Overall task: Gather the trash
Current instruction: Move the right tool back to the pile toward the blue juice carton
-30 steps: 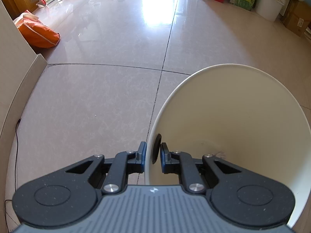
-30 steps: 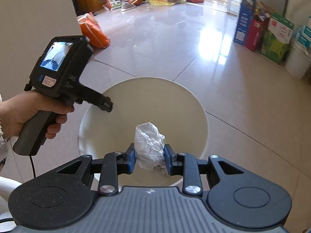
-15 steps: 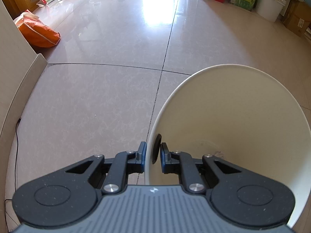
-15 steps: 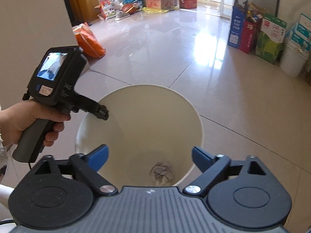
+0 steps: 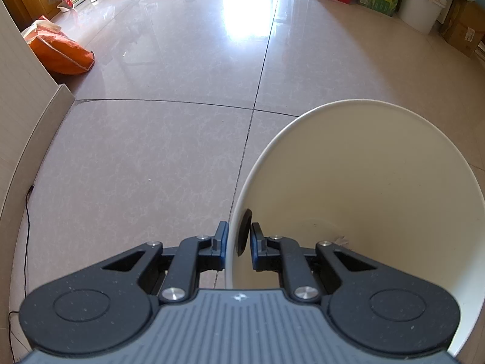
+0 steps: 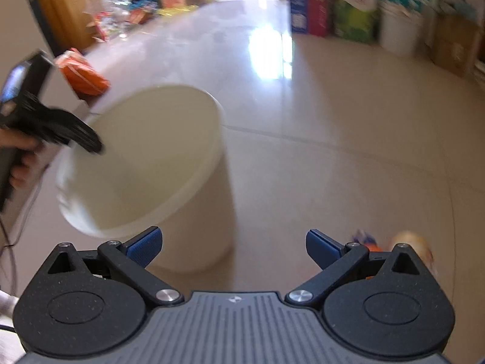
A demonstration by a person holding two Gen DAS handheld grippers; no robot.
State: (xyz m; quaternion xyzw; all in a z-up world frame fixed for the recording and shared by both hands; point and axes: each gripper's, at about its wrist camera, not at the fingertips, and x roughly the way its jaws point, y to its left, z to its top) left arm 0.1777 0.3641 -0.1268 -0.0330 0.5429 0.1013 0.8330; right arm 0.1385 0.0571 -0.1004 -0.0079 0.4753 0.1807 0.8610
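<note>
My left gripper (image 5: 238, 242) is shut on the near rim of a white bin (image 5: 363, 197), one finger outside and one inside. A small pale scrap (image 5: 339, 238) peeks out low inside the bin. The blurred right wrist view has the bin (image 6: 145, 157) tilted at the left, with the left gripper (image 6: 85, 139) on its rim and a hand (image 6: 18, 157) holding it. My right gripper (image 6: 233, 245) is wide open and holds nothing, low beside the bin. An orange and yellowish object (image 6: 409, 242) lies on the floor behind its right finger, too blurred to identify.
An orange bag (image 5: 60, 51) leans by a wall corner (image 5: 30, 106) at the left, and a thin cable (image 5: 27, 212) runs along the floor there. Boxes and a white bucket (image 5: 421, 6) line the far right. Glossy floor tiles (image 5: 166, 151) spread ahead.
My right gripper opened and the crumpled white paper dropped into the bin. It then swung down and right, away from the bin's mouth. The left gripper kept its hold.
</note>
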